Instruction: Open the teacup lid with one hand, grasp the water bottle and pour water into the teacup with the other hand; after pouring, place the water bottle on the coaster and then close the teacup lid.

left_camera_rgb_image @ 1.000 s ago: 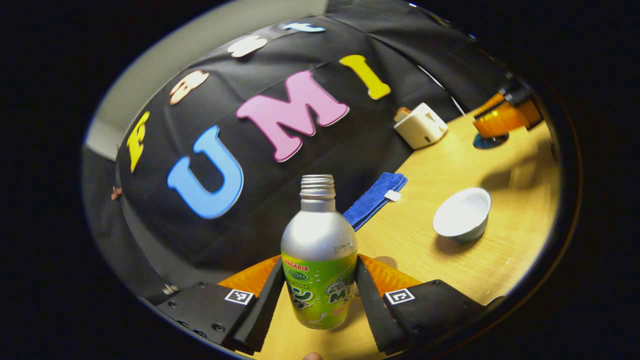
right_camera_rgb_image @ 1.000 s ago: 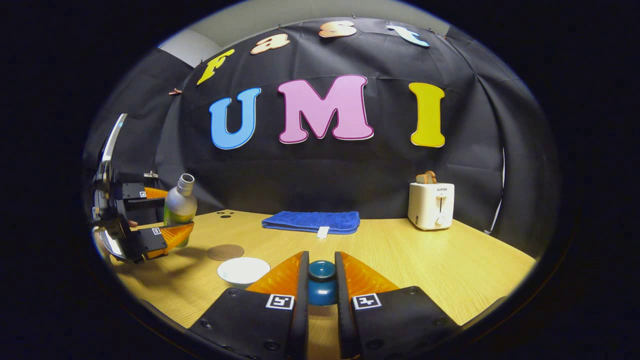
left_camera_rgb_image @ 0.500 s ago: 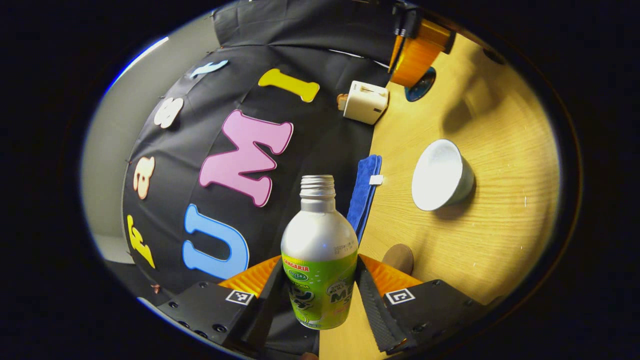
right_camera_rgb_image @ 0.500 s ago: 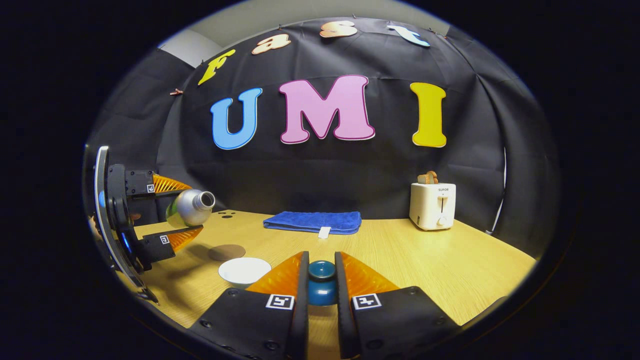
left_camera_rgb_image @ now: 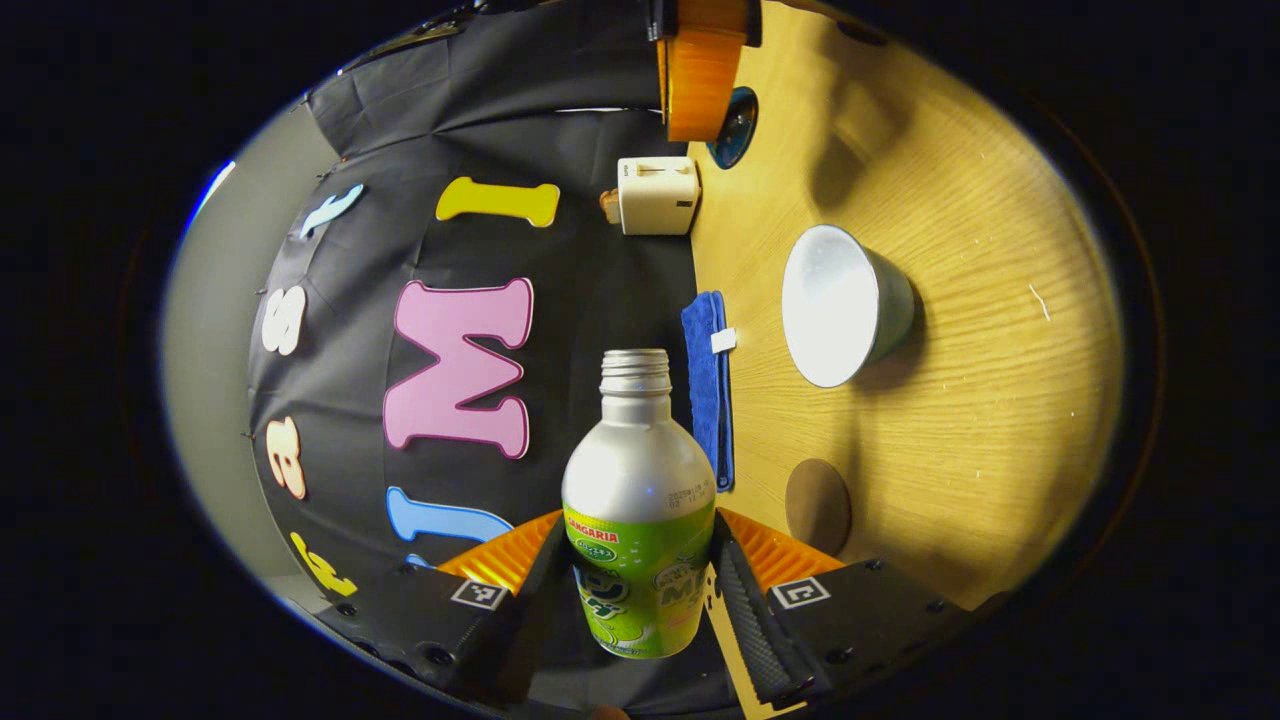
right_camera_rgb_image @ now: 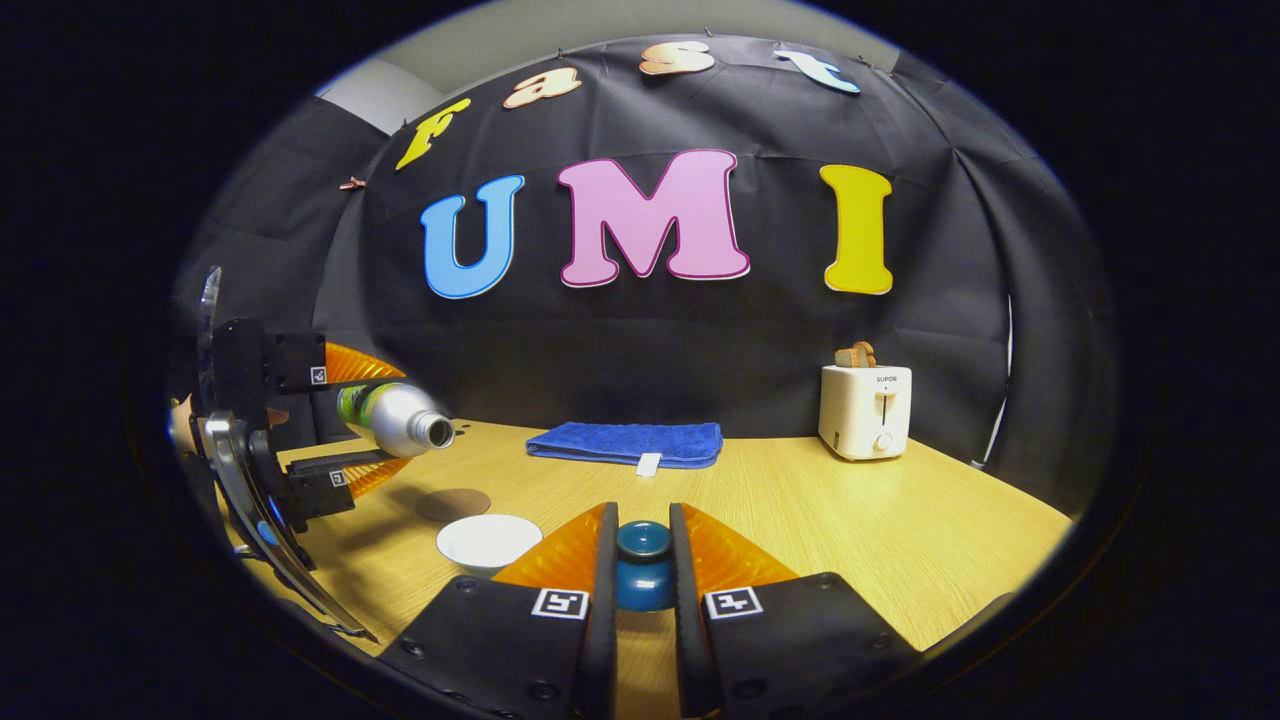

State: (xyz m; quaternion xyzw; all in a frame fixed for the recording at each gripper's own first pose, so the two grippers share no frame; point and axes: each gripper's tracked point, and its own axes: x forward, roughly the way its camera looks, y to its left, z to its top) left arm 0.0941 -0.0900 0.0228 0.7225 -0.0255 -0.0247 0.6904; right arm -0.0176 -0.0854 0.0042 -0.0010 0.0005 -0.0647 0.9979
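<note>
A: What is the left hand-held gripper [left_camera_rgb_image: 640, 590] carrying?

B: The water bottle [left_camera_rgb_image: 638, 505]. It is a smooth metal bottle, silver on the rounded shoulder and threaded neck, with a glossy green printed wrap around the lower body. Both fingers press against that wrap, one on each side, so the jaws are closed only as far as the bottle's width. The mouth has no cap on it.

A: Which way does it point?

B: In the right gripper view the bottle [right_camera_rgb_image: 392, 413] lies nearly level in the air, long axis roughly parallel to the surface [right_camera_rgb_image: 850, 520], mouth aimed toward the middle of the booth and dipping slightly. It hangs above and a little behind the teacup [right_camera_rgb_image: 488, 542], well clear of it. I cannot see any water leaving the mouth.

A: And the cup?

B: A round, open ceramic cup, white and smooth inside, standing upright on the light wood-grain surface. In the left gripper view the teacup [left_camera_rgb_image: 842, 305] shows a greyish outer wall. The coaster [left_camera_rgb_image: 817, 506] is a flat brown disc lying bare, near the cup but apart from it.

A: The other side?

B: The right hand-held gripper [right_camera_rgb_image: 643, 590] has its fingers nearly together, clamped on the knob of the teacup lid [right_camera_rgb_image: 643, 565], a glossy dark teal piece held above the surface.

A: Anything behind?

B: A folded blue towel [right_camera_rgb_image: 625, 443], soft and napped, and a boxy white toaster [right_camera_rgb_image: 863, 410] with bread in its slot.
</note>
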